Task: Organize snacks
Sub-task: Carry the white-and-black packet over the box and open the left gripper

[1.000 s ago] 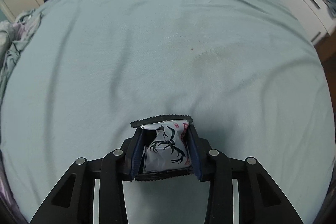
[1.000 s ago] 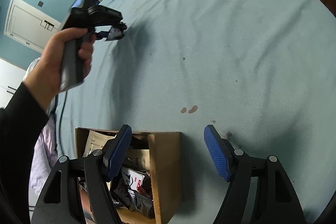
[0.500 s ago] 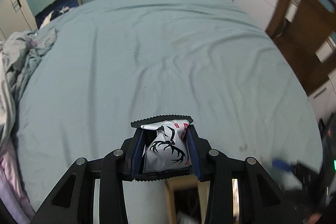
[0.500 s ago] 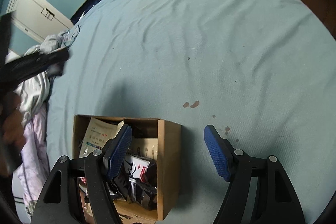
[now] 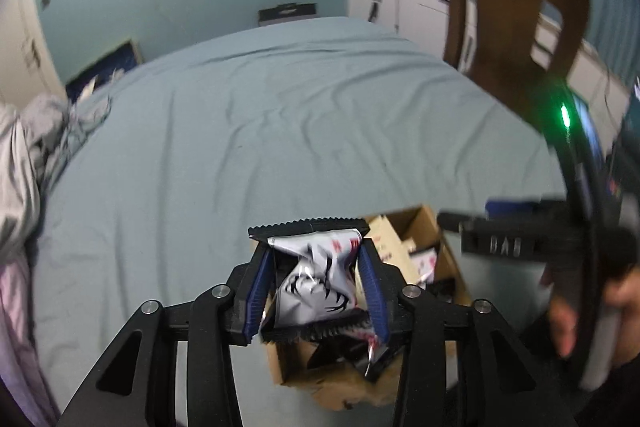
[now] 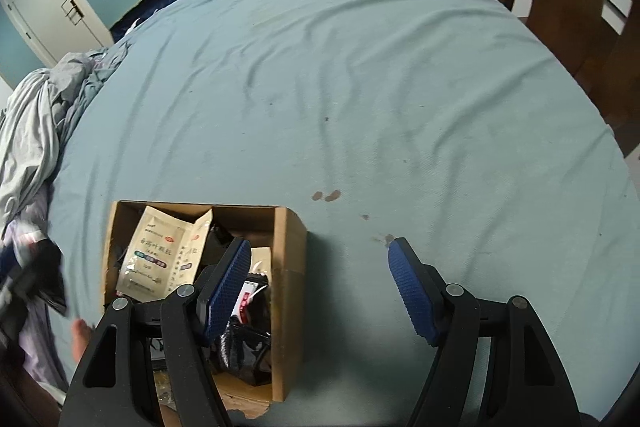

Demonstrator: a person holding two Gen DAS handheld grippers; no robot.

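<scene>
Left gripper (image 5: 316, 281) above cardboard box (image 5: 416, 227) on bed (image 5: 248, 131); fingers just opening, snack packet (image 5: 316, 283) between, loosening. Right gripper (image 6: 316, 291) fingers wide apart, empty, beside box.

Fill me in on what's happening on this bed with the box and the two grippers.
A person is tidying snacks into a cardboard box on the blue bedsheet. The left gripper hangs over the open box with a silver antler-print snack packet between its pads; its jaws have just been opening, so the packet looks about to drop in. The right gripper is open and empty, beside the box's right wall. Several packets, including a beige pouch, already lie inside.
</scene>
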